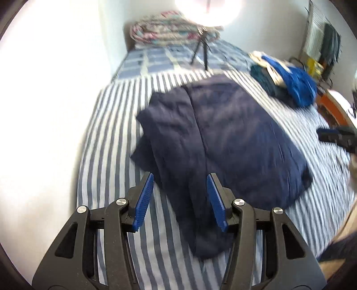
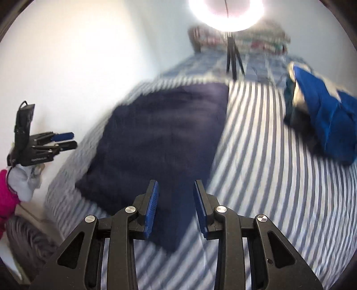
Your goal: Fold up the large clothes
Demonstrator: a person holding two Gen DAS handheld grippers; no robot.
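The left gripper (image 1: 180,201) stands with its blue pads parted and nothing between them; it hangs above the near end of the navy garment (image 1: 223,138), clear of the cloth. The right gripper (image 2: 176,208) likewise has its jaws apart, narrower than the left, and holds nothing; no fabric lies between its pads. In the right wrist view the left gripper shows at the left edge, carried by a hand in a light glove (image 2: 24,180) with a pink sleeve (image 2: 6,198) below it. The navy garment lies flat on the striped bed sheet (image 1: 107,156), folded into a rough rectangle, with one narrower part trailing toward the near edge of the bed. Both views are blurred, so finer creases cannot be judged. Well apart from it, toward the far right of the bed, sits a pile of clothes topped by a bright blue piece (image 2: 325,116). Beyond the garment a black tripod (image 1: 202,53) stands on a checked blue cover (image 1: 156,60), with a ring light (image 2: 225,13) above and patterned bedding (image 1: 169,29) at the head.
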